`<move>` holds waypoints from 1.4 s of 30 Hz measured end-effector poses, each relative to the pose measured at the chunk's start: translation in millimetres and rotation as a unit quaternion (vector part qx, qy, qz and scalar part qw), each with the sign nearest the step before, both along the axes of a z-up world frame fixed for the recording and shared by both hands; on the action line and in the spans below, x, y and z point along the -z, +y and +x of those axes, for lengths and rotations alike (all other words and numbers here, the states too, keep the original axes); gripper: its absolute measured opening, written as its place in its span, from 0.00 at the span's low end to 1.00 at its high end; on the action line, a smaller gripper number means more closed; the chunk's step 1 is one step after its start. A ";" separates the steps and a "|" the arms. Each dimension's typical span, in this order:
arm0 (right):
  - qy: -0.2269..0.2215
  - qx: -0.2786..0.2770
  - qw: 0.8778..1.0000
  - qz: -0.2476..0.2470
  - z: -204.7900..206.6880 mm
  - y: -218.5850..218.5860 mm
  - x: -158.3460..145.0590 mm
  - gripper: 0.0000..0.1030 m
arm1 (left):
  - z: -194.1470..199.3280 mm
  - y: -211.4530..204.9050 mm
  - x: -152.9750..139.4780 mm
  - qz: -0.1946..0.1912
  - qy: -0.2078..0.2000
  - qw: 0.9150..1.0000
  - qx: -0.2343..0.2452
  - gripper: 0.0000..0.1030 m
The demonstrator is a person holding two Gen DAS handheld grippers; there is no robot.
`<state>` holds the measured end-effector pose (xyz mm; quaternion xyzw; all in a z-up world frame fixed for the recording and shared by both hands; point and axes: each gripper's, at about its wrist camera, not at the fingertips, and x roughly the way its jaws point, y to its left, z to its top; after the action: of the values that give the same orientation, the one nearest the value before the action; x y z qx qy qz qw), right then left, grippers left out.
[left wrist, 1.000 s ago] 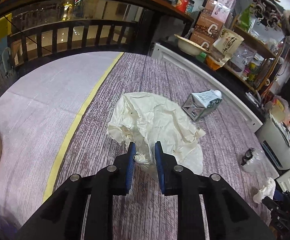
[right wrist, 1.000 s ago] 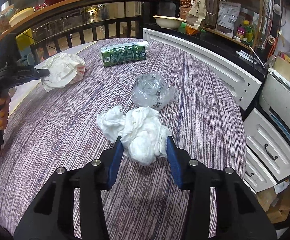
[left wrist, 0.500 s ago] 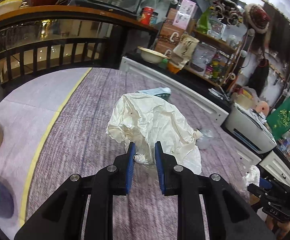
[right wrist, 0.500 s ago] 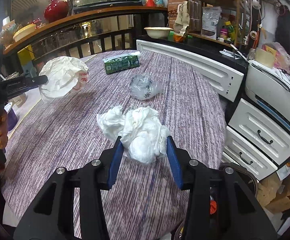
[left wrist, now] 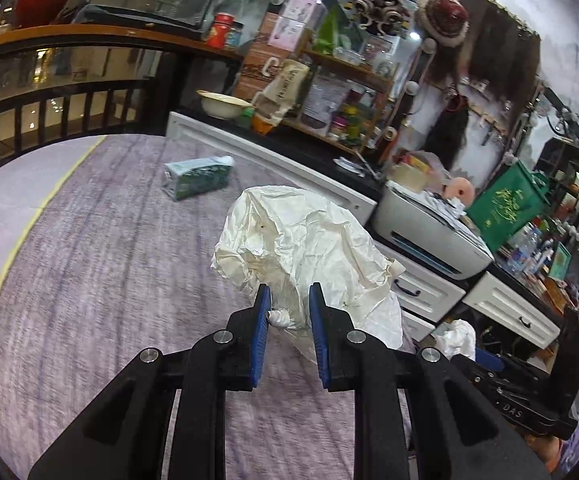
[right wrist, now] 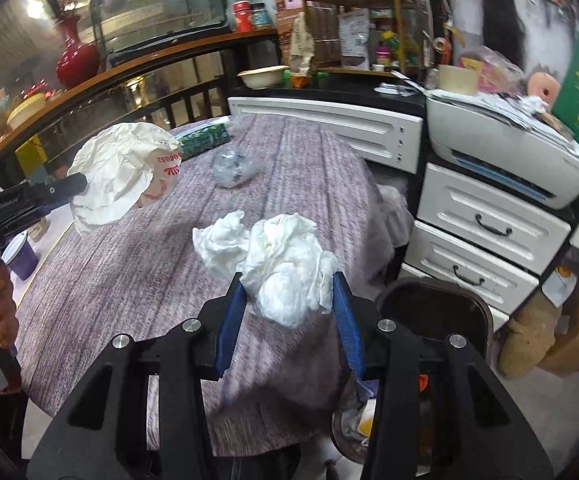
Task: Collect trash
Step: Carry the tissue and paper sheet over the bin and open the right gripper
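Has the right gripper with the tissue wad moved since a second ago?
Yes. The right gripper carried the tissue wad off the table edge toward the trash bin.

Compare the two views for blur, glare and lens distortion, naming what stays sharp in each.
Left wrist view: the cream wrapper is sharp; the railing bows from fisheye. Right wrist view: the white tissue is crisp, the tablecloth streaks with motion blur, and glare spots the glass case.
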<state>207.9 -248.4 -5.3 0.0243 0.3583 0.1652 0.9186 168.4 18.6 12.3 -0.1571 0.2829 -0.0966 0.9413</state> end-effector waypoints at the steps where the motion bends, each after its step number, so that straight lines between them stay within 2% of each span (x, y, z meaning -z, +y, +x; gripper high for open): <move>1: 0.001 0.006 1.000 0.002 -3.0 -5.1 1.1 0.43 | -2.9 -7.9 0.1 0.001 -0.002 1.000 0.007 0.20; 7: 0.018 0.061 0.998 0.013 -15.8 -51.0 17.8 0.43 | -9.2 -53.9 4.8 -0.002 -0.001 0.998 0.058 0.20; 14: 0.056 0.127 0.990 0.009 -20.7 -99.0 52.1 0.43 | -12.6 -93.2 10.4 0.002 0.007 0.995 0.100 0.20; 25: 0.125 0.186 0.975 0.005 -5.8 -134.5 117.9 0.43 | -9.6 -134.3 22.9 0.012 0.026 0.989 0.143 0.20; 27: 0.132 0.192 0.973 0.007 -4.1 -136.8 126.7 0.46 | -9.4 -139.4 24.9 0.014 0.030 0.988 0.149 0.20; 29: 0.136 0.202 0.970 0.005 -3.0 -138.8 132.3 0.64 | -9.5 -144.8 27.0 0.017 0.032 0.987 0.155 0.20; 31: 0.134 0.223 0.966 0.002 -3.8 -142.7 136.7 0.76 | -10.4 -150.2 28.4 0.021 0.033 0.986 0.162 0.20; 32: 0.135 0.228 0.964 0.004 -4.5 -144.3 137.9 0.79 | -11.0 -152.5 28.9 0.024 0.034 0.986 0.164 0.20; 35: 0.144 0.232 0.962 0.021 -6.4 -151.2 140.4 0.82 | -11.6 -158.5 32.1 0.030 0.037 0.984 0.173 0.20; 42: 0.135 0.252 0.958 0.023 -20.9 -165.2 132.0 0.82 | -10.9 -174.7 37.1 0.045 0.043 0.979 0.195 0.20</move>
<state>187.0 -413.6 -137.2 0.1568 0.4576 -0.0688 0.8725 157.5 -156.1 -24.8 -0.0607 0.3522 -0.2592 0.8973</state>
